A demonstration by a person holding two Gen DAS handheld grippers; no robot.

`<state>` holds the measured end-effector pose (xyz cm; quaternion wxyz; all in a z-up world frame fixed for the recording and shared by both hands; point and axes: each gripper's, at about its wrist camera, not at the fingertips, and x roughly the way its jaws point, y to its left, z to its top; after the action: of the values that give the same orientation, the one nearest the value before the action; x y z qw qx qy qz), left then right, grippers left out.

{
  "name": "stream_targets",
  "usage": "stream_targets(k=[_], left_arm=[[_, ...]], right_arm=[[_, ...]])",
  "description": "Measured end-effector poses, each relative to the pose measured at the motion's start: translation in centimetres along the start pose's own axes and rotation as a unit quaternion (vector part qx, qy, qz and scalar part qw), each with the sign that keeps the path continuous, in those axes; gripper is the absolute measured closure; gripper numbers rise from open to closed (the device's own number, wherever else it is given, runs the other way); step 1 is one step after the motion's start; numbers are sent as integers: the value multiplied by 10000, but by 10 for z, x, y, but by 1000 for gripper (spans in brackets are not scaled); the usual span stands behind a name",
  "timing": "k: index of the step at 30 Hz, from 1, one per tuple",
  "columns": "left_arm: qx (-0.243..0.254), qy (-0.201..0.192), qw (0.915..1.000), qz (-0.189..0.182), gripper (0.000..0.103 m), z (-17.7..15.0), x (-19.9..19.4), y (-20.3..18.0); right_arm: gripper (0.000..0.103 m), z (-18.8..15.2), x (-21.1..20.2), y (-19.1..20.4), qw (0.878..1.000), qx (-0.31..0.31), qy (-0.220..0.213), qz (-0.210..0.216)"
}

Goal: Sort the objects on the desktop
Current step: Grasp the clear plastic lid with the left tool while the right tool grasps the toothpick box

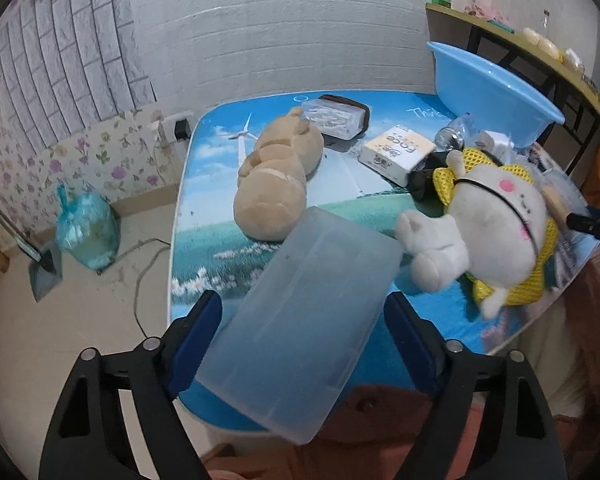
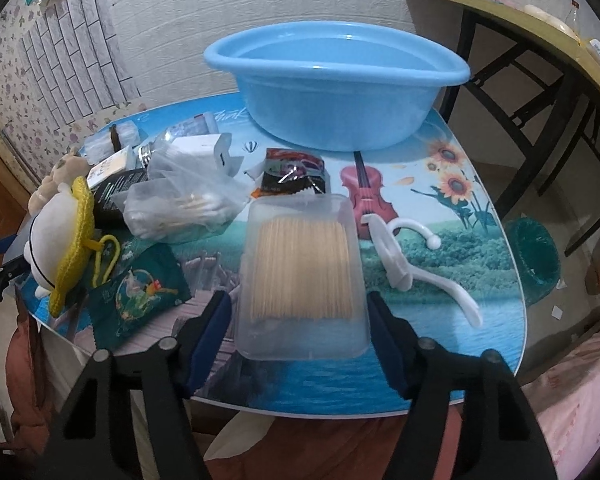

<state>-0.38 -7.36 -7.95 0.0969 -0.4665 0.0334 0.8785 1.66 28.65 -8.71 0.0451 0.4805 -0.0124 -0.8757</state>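
My left gripper is shut on a frosted plastic lid, which hangs tilted over the near edge of the picture-printed table. Beyond it lie a brown plush bear and a white plush in yellow mesh. In the right wrist view my right gripper stands with a pad on each long side of an uncovered clear box of toothpicks, low at the table's front. A blue basin sits at the back. I cannot tell whether the box rests on the table.
Left of the box are a green packet, a bag of cotton swabs, a dark snack packet and a white charger. A white hook lies to the right. A tissue pack lies mid-table. A tied green bag stands on the floor.
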Motion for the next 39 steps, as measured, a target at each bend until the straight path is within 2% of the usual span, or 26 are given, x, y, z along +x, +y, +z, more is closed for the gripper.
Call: stream_targets(k=[2,12,18,39], left_arm=[[-118,18,9999,-84,20,-2,-4,0],[-218,174,9996,-15,20,-17,-17,-16],[-165,210,9995,161,20,-21,-16,-21],[-259,8,9994,210,23,-24,0,-13]], right_arm=[[42,-1,-1,-2,10000,-11,-13,53],[42,-8,-5,-3,9997,-108,-112,206],[42,-10,-6,0,9993,-221,-152,261],[42,-11,-6,0,9991,-295,-217,201]])
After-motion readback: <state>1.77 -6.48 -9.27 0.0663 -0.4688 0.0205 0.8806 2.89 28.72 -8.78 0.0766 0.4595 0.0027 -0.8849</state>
